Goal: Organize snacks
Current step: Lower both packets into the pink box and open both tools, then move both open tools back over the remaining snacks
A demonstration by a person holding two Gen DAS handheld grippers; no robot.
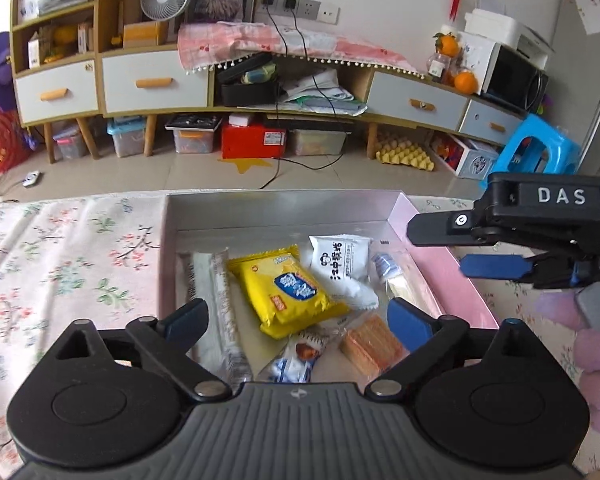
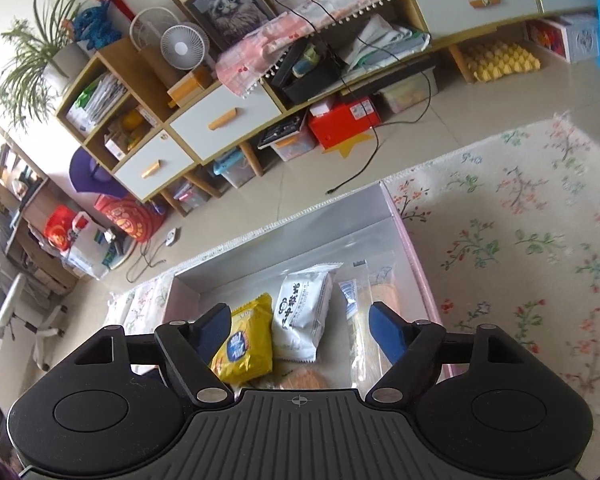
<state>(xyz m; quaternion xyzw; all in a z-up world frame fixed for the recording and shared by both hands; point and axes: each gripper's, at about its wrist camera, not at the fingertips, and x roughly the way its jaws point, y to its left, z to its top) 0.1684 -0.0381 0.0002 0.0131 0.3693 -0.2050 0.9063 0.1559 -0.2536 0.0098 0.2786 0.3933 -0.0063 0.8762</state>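
A pink box [image 1: 452, 292] with a silver inside sits on the floral cloth and holds several snacks. Among them are a yellow packet [image 1: 292, 288], a white packet with black characters [image 1: 340, 260], a long clear packet [image 1: 220, 300] and an orange wafer pack [image 1: 370, 344]. My left gripper [image 1: 298, 320] hangs open over them with nothing between its fingers. My right gripper [image 1: 456, 248] reaches in sideways over the box's right wall. In the right wrist view the right gripper [image 2: 300, 320] stands open above the yellow packet [image 2: 244, 340] and the white packet [image 2: 304, 312], gripping nothing.
A floral tablecloth [image 1: 68, 264] lies on both sides of the box [image 2: 416, 264]. A hand in a pink glove [image 1: 596, 344] holds the right tool. Beyond the table edge are tiled floor, a low cabinet [image 1: 156, 84] with drawers and a blue stool [image 1: 536, 148].
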